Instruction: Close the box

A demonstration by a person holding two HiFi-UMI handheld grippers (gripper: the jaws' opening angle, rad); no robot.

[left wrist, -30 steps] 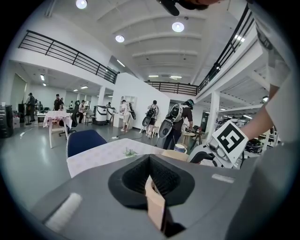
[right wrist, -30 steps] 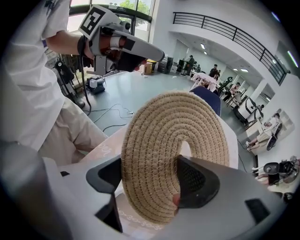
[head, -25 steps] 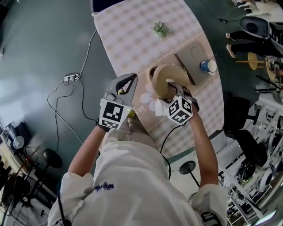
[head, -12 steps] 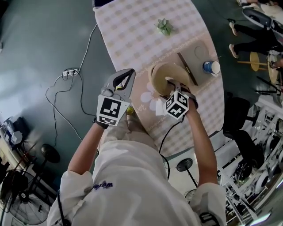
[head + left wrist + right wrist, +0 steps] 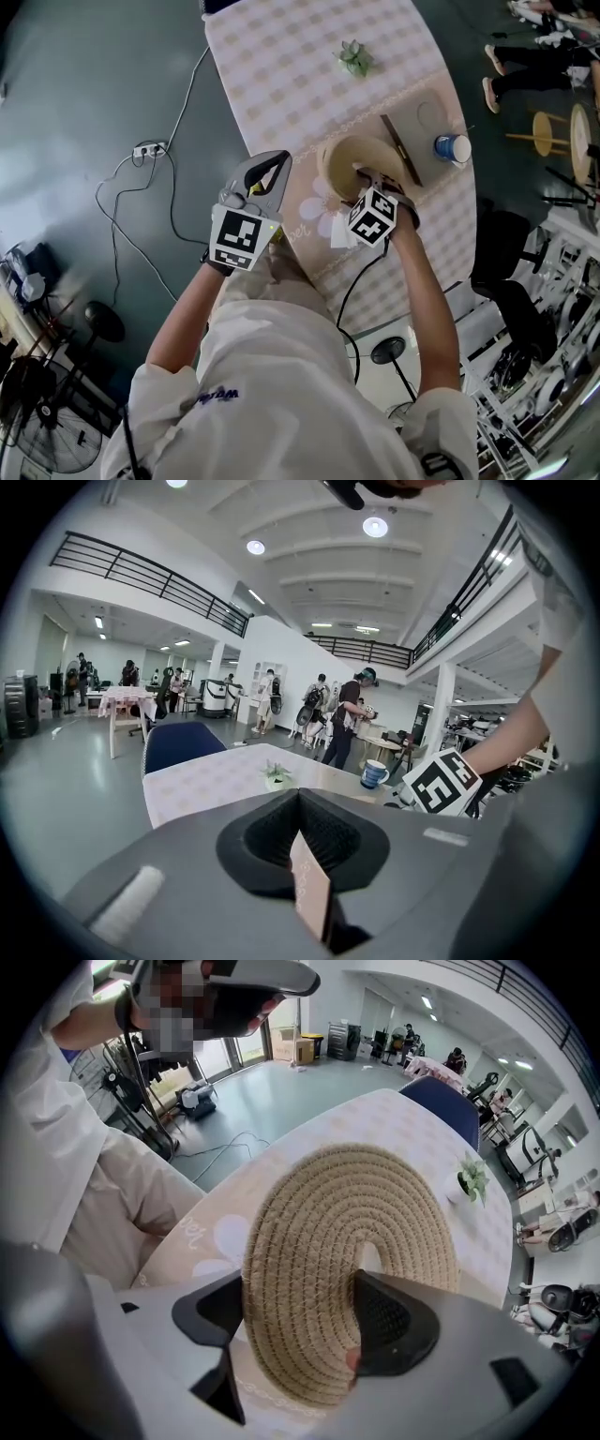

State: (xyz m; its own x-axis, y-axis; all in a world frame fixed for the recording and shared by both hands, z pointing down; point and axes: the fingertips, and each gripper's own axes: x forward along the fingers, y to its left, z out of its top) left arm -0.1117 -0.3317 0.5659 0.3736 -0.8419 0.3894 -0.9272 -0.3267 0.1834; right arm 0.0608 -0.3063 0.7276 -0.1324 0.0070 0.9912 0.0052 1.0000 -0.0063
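1. Starting at the right tongs [image 5: 300, 1326]: spread wide yet clamped across the wall of a round woven lid [image 5: 337, 1213], one pad on each face, pointing down at the bench [image 5: 281, 66] with the lid held on edge.
2. Across to the left tongs [image 5: 300, 803]: pinched together on a thin tan card [image 5: 311, 892], aimed out across the room, beside the bench's left edge and clear of the lid.
3. Placing the lid: up off the flowered cloth, near the bench's near end, just beside a flat brown board [image 5: 422, 117] with a blue cup [image 5: 452, 148] at its edge. Small plant [image 5: 353, 58] well apart at the far end.
4. Looking for the box body: none made out in any view. Possibly hidden beneath lid and hand; cannot tell.
5. Reads as the carry-and-lower step: lid in hand, not yet seated, box not yet closed.
6. Next move, as a judgement: calls for tipping the lid from on-edge to flat, centring it over the opening, setting it down square, then releasing.
7. Worth watching for sag or a crooked landing, with soft coiled weave gripped at one side only. Little steadying help likely from the left tongs, busy with the card.
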